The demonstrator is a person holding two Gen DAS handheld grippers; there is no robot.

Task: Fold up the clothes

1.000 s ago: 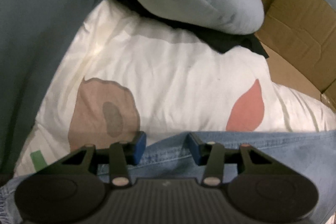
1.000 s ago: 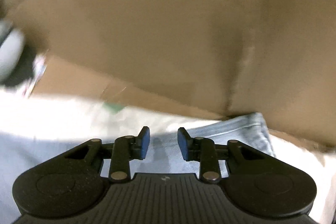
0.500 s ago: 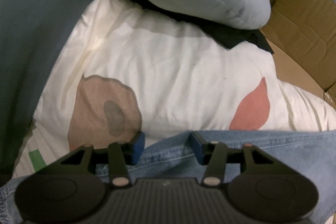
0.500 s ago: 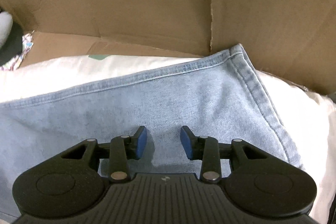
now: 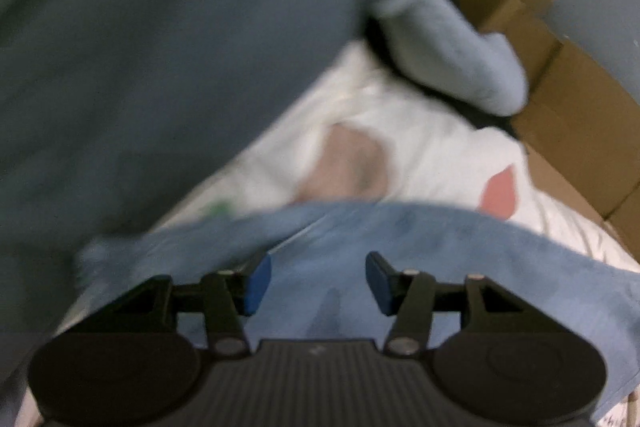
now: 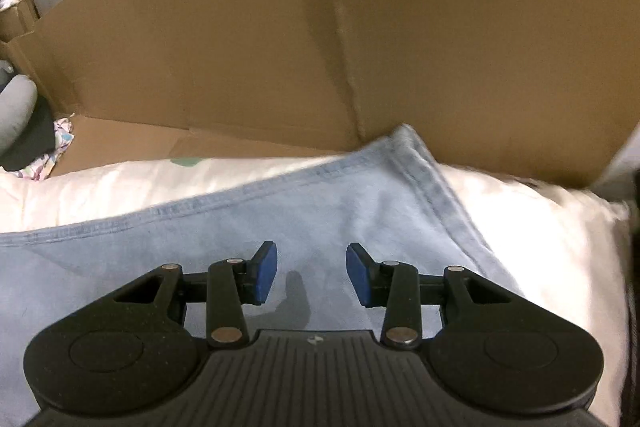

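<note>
**Reporter:** What sits nearest the cameras?

**Editor:** Jeans (image 6: pixel 280 227), spread flat on a white bedsheet (image 6: pixel 540 227). The right gripper (image 6: pixel 311 273) hovers just over the denim, jaws apart and widening a little, nothing between the blue pads. The left gripper (image 5: pixel 318 281) hangs over the same jeans (image 5: pixel 440 247), its jaws opening too, the cloth below them, not pinched. That view is blurred.

**Reporter:** How will the jeans handle?

**Editor:** Likely soft but weighty for cloth: thick, faded denim that drapes, holds a crease and won't slip much. The stitched hem (image 6: pixel 440 187), just beyond the right gripper, looks the firmest place to pinch; a double-stitched seam runs along the jeans' far edge. A grip on flat mid-panel cloth would probably gather only one layer.

**Reporter:** And beyond the jeans?

**Editor:** The sheet, crumpled, printed with tan and coral patches. Past it, a pale blue fleece garment (image 5: pixel 448 39), plump and rounded, over something black. Left of the jeans, a broad grey-green fabric (image 5: pixel 160 67). Farthest, a stiff brown cardboard box (image 6: pixel 360 27) with creased walls.
</note>
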